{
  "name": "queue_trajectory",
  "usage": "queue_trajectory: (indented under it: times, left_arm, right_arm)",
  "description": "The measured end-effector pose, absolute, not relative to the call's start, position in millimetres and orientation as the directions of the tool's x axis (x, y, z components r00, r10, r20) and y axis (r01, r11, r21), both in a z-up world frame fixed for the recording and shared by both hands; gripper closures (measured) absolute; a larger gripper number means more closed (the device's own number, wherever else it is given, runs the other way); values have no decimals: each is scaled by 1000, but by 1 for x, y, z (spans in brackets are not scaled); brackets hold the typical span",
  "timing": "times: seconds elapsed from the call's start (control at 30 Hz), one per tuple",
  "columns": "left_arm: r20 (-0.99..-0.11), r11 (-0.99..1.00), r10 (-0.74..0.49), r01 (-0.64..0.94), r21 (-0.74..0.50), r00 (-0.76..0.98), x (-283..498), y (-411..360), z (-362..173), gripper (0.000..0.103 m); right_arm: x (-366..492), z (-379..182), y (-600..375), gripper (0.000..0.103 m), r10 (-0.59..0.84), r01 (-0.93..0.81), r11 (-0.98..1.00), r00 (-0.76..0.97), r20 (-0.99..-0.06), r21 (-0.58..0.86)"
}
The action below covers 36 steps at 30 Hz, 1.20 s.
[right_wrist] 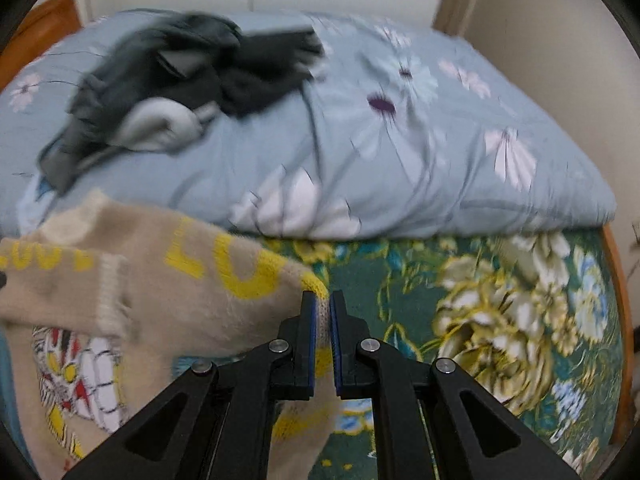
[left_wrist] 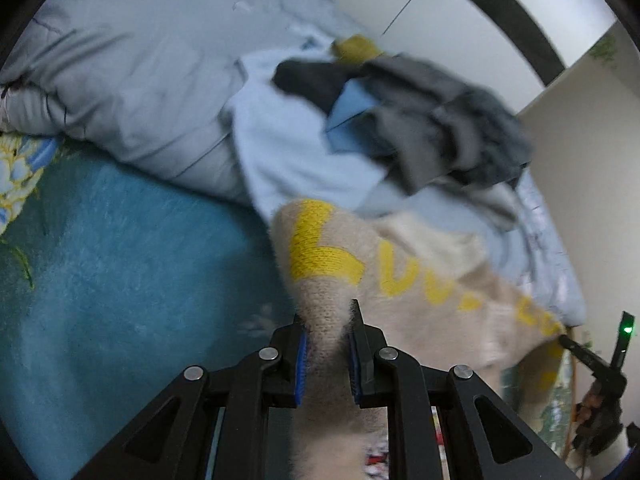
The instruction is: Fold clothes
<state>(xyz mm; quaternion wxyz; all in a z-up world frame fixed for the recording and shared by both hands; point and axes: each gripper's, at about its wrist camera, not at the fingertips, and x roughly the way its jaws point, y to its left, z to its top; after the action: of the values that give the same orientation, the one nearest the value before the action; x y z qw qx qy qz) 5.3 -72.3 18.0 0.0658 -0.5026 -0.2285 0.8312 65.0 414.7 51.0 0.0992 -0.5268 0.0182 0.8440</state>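
Note:
A fuzzy beige sweater with yellow lettering hangs stretched between both grippers above the bed. My left gripper is shut on one bunched edge of it, the knit squeezed between the blue pads. My right gripper is shut on the other edge, near the yellow trim of the sweater. In the right wrist view a cartoon print shows on the sweater's hanging lower part. The right gripper is also seen at the far right of the left wrist view.
A teal floral bedspread covers the bed below. A pale blue flowered quilt lies bunched behind. A pile of grey, dark and light blue clothes rests on the quilt. White wall stands beyond.

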Motion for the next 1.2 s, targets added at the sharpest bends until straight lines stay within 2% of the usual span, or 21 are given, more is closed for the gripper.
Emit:
queue_trajectory:
  times: [0.17, 0.3, 0.33, 0.37, 0.43, 0.47, 0.63, 0.83, 1.03, 1.07, 1.13, 1.2]
  left_arm:
    - [-817, -889, 319, 147, -433, -480, 19, -80, 12, 73]
    - [-833, -930, 204, 164, -329, -514, 39, -82, 32, 64]
    - [-829, -943, 177, 150, -297, -530, 45, -77, 42, 59]
    - [-822, -954, 166, 123, -274, -545, 48, -70, 51, 53]
    - [-807, -971, 168, 47, -236, -567, 50, -50, 67, 46]
    - [-800, -977, 177, -5, -212, -574, 49, -33, 74, 44]
    - [-799, -951, 268, -281, -130, -538, 34, 76, 77, 38]
    - [-853, -870, 255, -494, 4, -456, 16, 180, 33, 38]
    - [-875, -821, 177, -557, 122, -451, 2, 219, 5, 40]
    - [-875, -821, 169, -556, 130, -454, -1, 220, 2, 44]
    - [-878, -826, 165, -550, 125, -448, -6, 219, 0, 67]
    - [-877, -831, 166, -542, 122, -451, -8, 215, 1, 78]
  right_arm:
    - [57, 48, 418, 96, 144, -166, -983, -408, -902, -81]
    - [55, 53, 416, 94, 127, -132, -988, -407, -904, -79]
    - [57, 56, 415, 94, 115, -128, -989, -411, -904, -68]
    - [61, 60, 414, 90, 103, -125, -991, -425, -899, -55]
    - [69, 69, 412, 71, 70, -117, -993, -462, -884, -18]
    - [76, 74, 411, 57, 47, -116, -993, -486, -873, 11]
    - [110, 81, 407, 54, -45, -137, -981, -537, -842, 140]
    - [158, 52, 401, 54, -82, -161, -969, -499, -863, 185]
    - [198, 18, 417, 54, -101, -256, -938, -446, -889, 235]
    - [203, 13, 420, 54, -105, -272, -932, -436, -894, 241]
    - [209, 6, 425, 54, -112, -295, -921, -424, -899, 255]
    - [213, 4, 426, 54, -121, -306, -914, -420, -899, 266]
